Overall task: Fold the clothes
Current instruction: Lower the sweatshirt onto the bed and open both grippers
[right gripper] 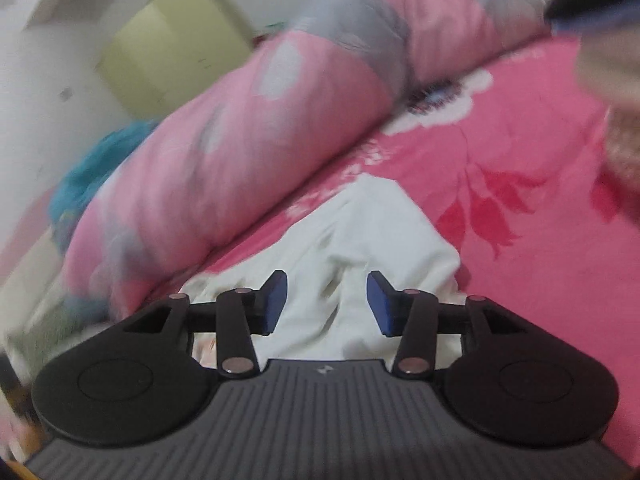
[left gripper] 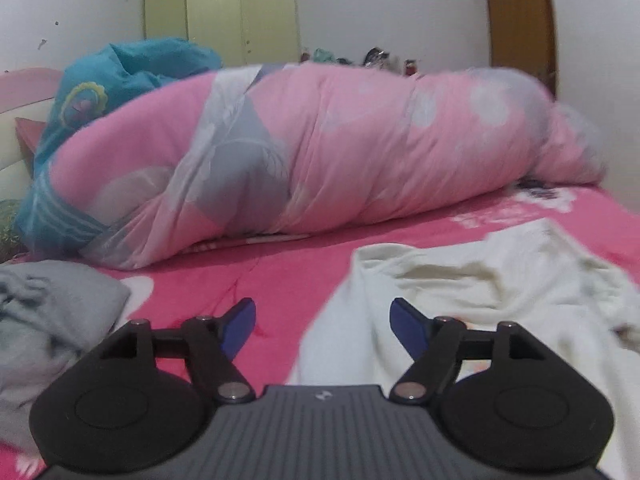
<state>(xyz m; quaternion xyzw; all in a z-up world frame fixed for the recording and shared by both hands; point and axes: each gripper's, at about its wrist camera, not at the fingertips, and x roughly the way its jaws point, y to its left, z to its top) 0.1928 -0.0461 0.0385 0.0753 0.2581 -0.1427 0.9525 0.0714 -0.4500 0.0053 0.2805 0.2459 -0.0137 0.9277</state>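
A crumpled cream-white garment [left gripper: 480,288] lies on the pink floral bed sheet [left gripper: 256,276]. My left gripper [left gripper: 322,322] is open and empty, low over the garment's left edge. In the right wrist view the same white garment [right gripper: 360,240] lies under my right gripper [right gripper: 326,304], which is open with the cloth between and below its blue pads [right gripper: 276,300]; nothing is gripped. That view is blurred by motion.
A rolled pink and grey duvet [left gripper: 320,152] lies across the back of the bed. A teal blanket [left gripper: 112,80] is behind it at left. A grey garment [left gripper: 44,320] lies at left. Yellow wardrobe [left gripper: 224,12] and brown door [left gripper: 520,16] stand behind.
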